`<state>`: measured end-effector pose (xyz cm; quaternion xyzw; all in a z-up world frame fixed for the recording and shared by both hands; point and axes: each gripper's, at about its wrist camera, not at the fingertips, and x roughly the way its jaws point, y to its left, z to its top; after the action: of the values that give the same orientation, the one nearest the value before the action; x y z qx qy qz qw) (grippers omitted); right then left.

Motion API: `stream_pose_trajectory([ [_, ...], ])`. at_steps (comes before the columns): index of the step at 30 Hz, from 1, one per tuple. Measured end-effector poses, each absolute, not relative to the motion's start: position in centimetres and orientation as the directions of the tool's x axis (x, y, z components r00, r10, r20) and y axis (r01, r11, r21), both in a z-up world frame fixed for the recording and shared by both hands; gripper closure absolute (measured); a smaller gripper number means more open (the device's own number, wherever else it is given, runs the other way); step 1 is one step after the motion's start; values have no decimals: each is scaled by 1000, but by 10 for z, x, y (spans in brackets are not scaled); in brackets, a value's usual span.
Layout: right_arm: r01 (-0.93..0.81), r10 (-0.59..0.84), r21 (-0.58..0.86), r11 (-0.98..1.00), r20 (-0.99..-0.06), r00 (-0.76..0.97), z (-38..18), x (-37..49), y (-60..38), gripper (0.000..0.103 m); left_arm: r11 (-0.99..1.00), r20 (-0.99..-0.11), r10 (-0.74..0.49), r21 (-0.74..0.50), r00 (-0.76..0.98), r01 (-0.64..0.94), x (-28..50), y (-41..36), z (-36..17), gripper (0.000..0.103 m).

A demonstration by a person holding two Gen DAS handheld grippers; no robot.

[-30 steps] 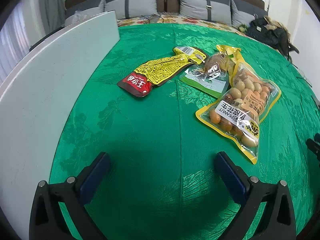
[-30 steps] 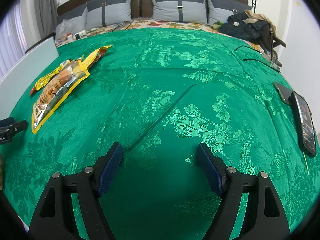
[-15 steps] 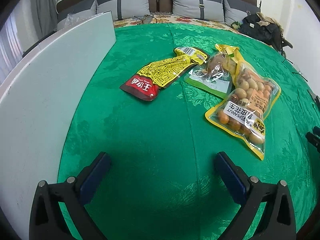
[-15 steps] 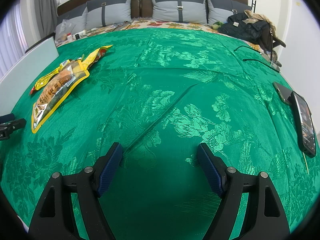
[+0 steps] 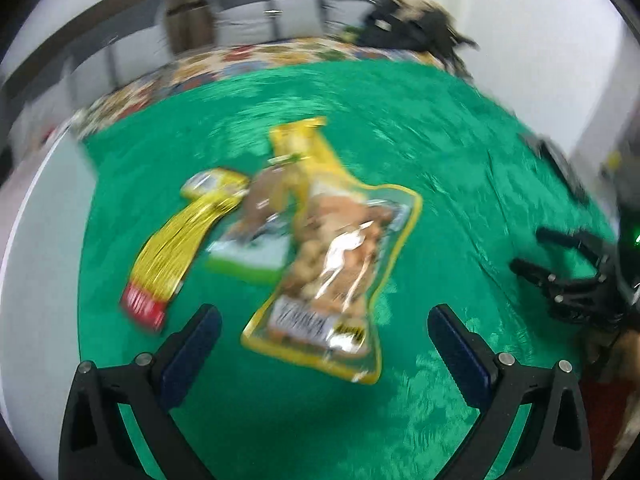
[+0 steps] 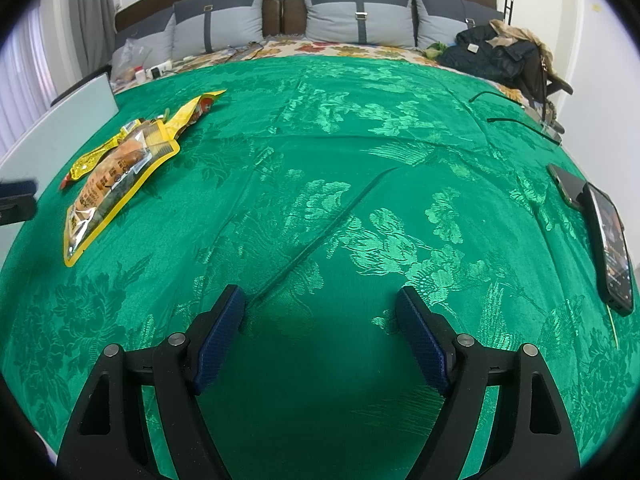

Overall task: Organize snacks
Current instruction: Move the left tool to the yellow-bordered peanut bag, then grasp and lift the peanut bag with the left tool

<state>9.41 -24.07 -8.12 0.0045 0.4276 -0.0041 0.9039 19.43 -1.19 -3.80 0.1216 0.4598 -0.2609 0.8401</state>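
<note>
Snacks lie bunched at the centre of the blurred left view, the peanut bag nearest, overlapping a green-edged pouch. Both the left gripper and right gripper gape wide, empty. I'd slow down and pinch the bag's near edge.

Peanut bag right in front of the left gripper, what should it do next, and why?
Probably ease the left gripper forward and down onto the near end of the peanut bag. Its jaws are open and empty, and the bag lies flat on the green cloth just ahead, on top of the other packs. The right gripper is open and far from it.
</note>
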Motion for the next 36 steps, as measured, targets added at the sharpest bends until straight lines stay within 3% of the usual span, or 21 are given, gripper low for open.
stream_pose_trajectory([
  [13, 11, -4, 4, 1000, -773, 634, -81, 94, -241, 21, 863, -887, -234, -1, 399, 505, 226, -45, -85, 2],
  [15, 6, -1, 4, 1000, -775, 632, -82, 95, -240, 19, 867, -881, -249, -17, 402, 499, 226, -44, -83, 13],
  [17, 1, -1, 0, 1000, -777, 629, -82, 95, -239, 18, 880, -876, -239, -13, 418, 475, 226, -40, -78, 36],
  [19, 0, 1, 1, 1000, -777, 629, -82, 95, -239, 18, 894, -877, -240, -32, 417, 447, 223, -35, -74, 41],
  [25, 1, 0, 1, 1000, -777, 629, -82, 95, -239, 18, 945, -864, -233, -92, 446, 315, 174, 6, -56, 42],
  [30, 1, 0, 1, 1000, -777, 629, -82, 96, -239, 18, 993, -856, -116, -91, 503, 74, 154, 61, -49, 42],
  [36, 1, 0, 1, 1000, -777, 629, -82, 95, -239, 18, 997, -868, -15, -50, 496, -57, 166, 85, -75, 37],
])
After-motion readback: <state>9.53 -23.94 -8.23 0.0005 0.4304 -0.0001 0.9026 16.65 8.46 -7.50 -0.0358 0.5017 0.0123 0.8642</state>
